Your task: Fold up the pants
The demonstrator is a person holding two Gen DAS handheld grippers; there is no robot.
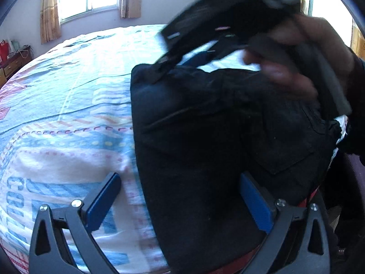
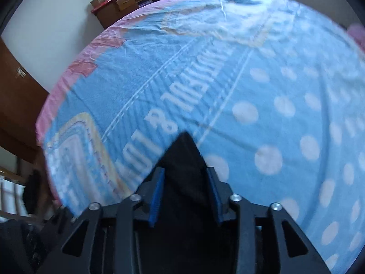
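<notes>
While the left gripper (image 1: 180,199) hangs with fingers apart over black pants (image 1: 216,125) on the bed (image 1: 68,91), only the right-wrist view shows the right gripper (image 2: 186,193) clamped on a fabric corner
</notes>
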